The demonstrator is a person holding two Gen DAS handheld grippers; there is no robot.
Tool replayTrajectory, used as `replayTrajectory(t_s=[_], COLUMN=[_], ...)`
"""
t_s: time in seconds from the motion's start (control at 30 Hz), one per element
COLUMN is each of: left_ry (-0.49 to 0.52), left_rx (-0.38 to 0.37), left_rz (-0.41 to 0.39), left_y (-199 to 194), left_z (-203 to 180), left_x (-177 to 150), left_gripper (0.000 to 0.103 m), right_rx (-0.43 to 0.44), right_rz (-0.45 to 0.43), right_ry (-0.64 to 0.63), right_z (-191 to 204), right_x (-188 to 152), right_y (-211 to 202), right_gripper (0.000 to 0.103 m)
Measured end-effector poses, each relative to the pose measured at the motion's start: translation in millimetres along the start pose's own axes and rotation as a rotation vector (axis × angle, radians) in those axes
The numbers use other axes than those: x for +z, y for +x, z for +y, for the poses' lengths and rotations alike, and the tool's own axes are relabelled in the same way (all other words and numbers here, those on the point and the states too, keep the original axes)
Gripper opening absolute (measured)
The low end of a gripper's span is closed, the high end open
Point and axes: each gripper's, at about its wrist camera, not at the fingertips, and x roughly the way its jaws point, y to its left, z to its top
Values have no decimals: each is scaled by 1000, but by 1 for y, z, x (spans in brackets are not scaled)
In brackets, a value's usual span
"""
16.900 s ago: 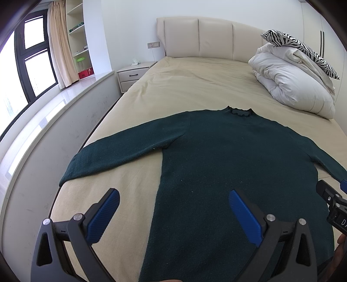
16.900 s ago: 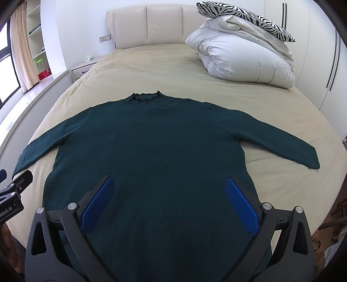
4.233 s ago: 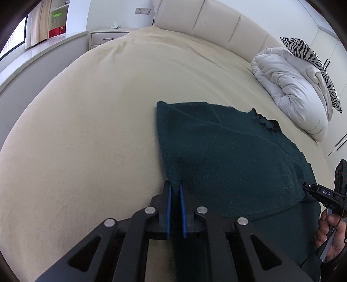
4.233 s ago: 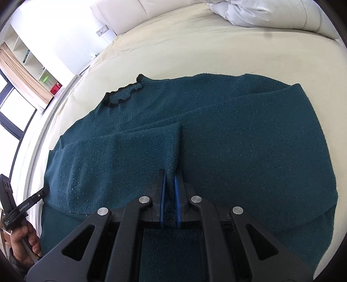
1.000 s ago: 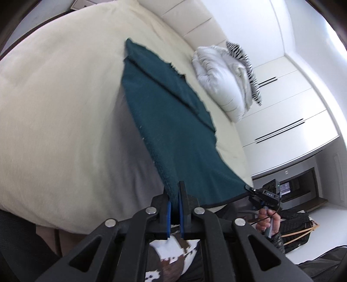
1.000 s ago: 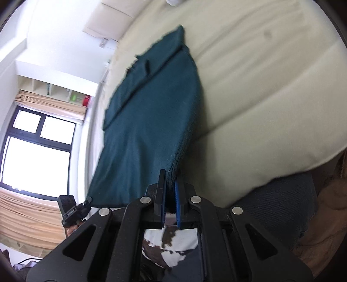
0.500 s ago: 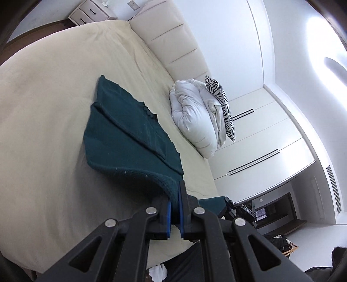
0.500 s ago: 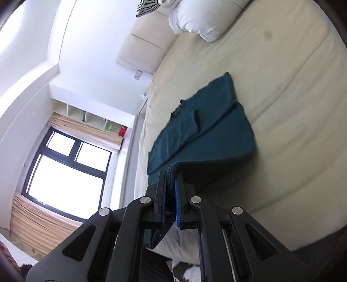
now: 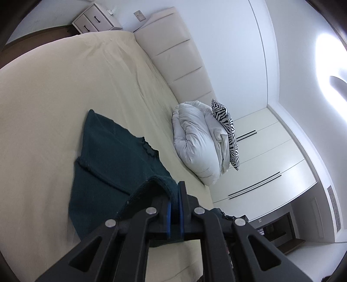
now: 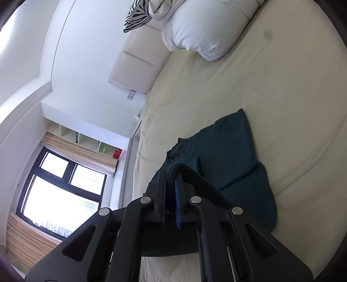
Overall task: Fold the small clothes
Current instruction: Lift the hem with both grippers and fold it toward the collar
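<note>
Now, on the big cream bed (image 9: 54, 91): a dark green sweater (image 9: 112, 156), partly folded, far end flat on the sheet, near end lifted off it.

Left gripper (image 9: 175, 195): blue pads squeezed tight on the lifted edge of the sweater, cloth bunched between them. Right gripper (image 10: 171, 180): same thing, pads pinched on a thick roll of the green cloth.

Only in the left view: tall white closet doors (image 9: 271, 156) with thin dark handles, a white nightstand (image 9: 95, 19) with two drawers up in the corner, a bright ceiling light (image 9: 329, 65), and some dark shelves low on the right, too dim to make out.

Only in the right view: a big window (image 10: 58, 195) with a black frame, tan curtains (image 10: 80, 151), white cubby shelves (image 10: 86, 136) with small green and red things inside, and a small dark spot on the sheet.

In both views: a puffy white folded duvet (image 9: 195, 141) near the padded cream headboard (image 9: 180, 65), with a zebra-stripe pillow (image 9: 227, 130) leaning on it, well apart from the sweater. Also a wall socket (image 10: 131, 94) beside the headboard.

No words or labels clear enough to read.
</note>
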Motion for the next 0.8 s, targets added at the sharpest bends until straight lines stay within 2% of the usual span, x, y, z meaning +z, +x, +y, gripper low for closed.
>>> replayTrajectory(t_s=[0.3, 0.5, 0.7, 0.73, 0.8], left_ry=[-38, -96, -105, -105, -103], left_rx=[40, 100, 186, 208, 226], left_rz=[-20, -26, -16, -10, 4], left_y=[67, 105, 142, 149, 160], left_z=[35, 77, 104, 108, 114], left_x=[64, 91, 114, 118, 121], left_gripper=[6, 6, 7, 9, 32], right_rx=[-84, -154, -205, -222, -271], right_rz=[-37, -33, -17, -10, -23], right_ry=[24, 35, 45, 46, 59], right_z=[-26, -46, -67, -72, -86], right_x=[56, 90, 117, 121, 126], right_y=[80, 143, 205, 214, 231], right_gripper=[6, 6, 6, 8, 10])
